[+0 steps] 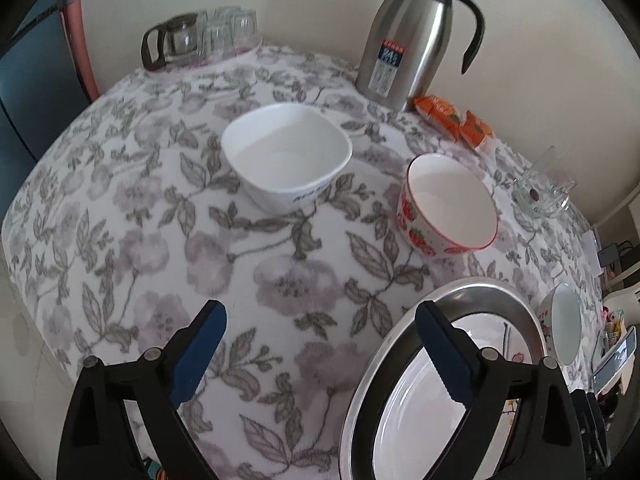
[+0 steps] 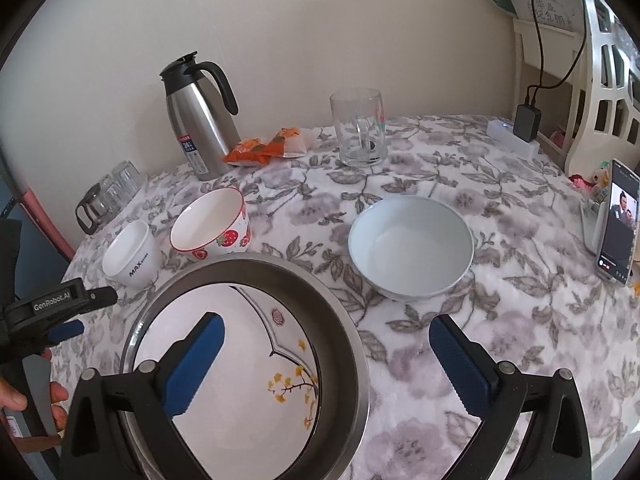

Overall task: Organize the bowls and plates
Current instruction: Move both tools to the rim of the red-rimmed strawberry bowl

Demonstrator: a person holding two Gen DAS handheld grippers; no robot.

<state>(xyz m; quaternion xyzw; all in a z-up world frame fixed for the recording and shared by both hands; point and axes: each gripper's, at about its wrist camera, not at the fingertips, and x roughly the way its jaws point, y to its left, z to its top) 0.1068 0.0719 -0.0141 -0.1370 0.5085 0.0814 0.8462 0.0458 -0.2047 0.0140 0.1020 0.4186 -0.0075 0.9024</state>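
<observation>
A steel dish (image 2: 256, 264) lies at the near edge of the flowered tablecloth (image 2: 460, 352), with a white plate with a yellow blossom branch (image 2: 248, 380) inside it. My right gripper (image 2: 330, 368) hangs open above it, the left finger over the plate and the right finger over cloth. My left gripper (image 1: 320, 356) is open too, its right finger over the steel dish (image 1: 496, 292). Farther back stand a white square bowl (image 1: 286, 156) and a strawberry bowl (image 1: 448, 204). A pale round bowl (image 2: 410, 244) sits to the right of the dish. Nothing is held.
A steel thermos jug (image 2: 200, 120), orange snack packets (image 2: 260, 148) and a glass mug (image 2: 360, 128) stand along the wall. Upturned glasses and a glass pot (image 1: 200, 36) are at the far left corner. A phone on a stand (image 2: 618, 224) is at the right edge.
</observation>
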